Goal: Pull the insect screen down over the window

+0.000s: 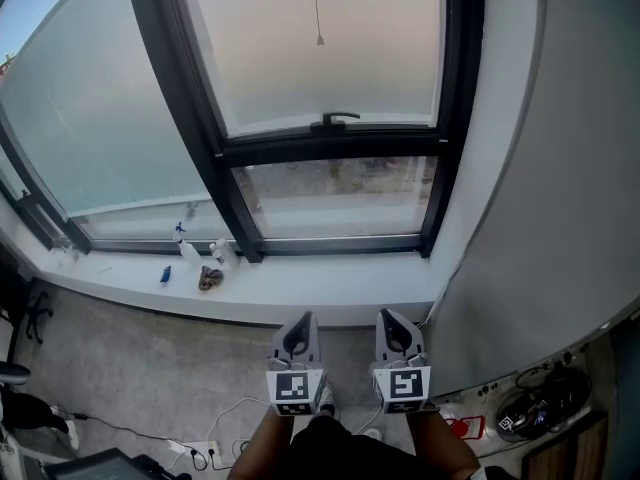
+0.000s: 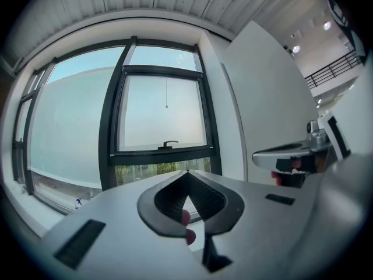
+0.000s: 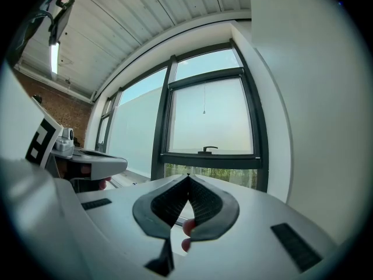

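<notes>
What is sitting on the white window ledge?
On the ledge: a white bottle with a blue top, another white bottle, a little blue thing and a brownish lump. Nothing covers them; they are too small to tell more.

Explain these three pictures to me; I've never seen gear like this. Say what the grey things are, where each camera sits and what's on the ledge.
There is no machine here. A person stands at a window with a hand-operated gripper in each hand: the left gripper and the right gripper. The head view looks steeply down from a camera on the person's head. The other two views come from a camera riding on each gripper and look along its jaws. Both pairs of jaws are shut with nothing between them, and neither gripper touches anything. On the window sill stand small bottles, with a small blue thing and a brownish lump beside them. A thin cord hangs in front of the upper pane, above a black handle.
</notes>
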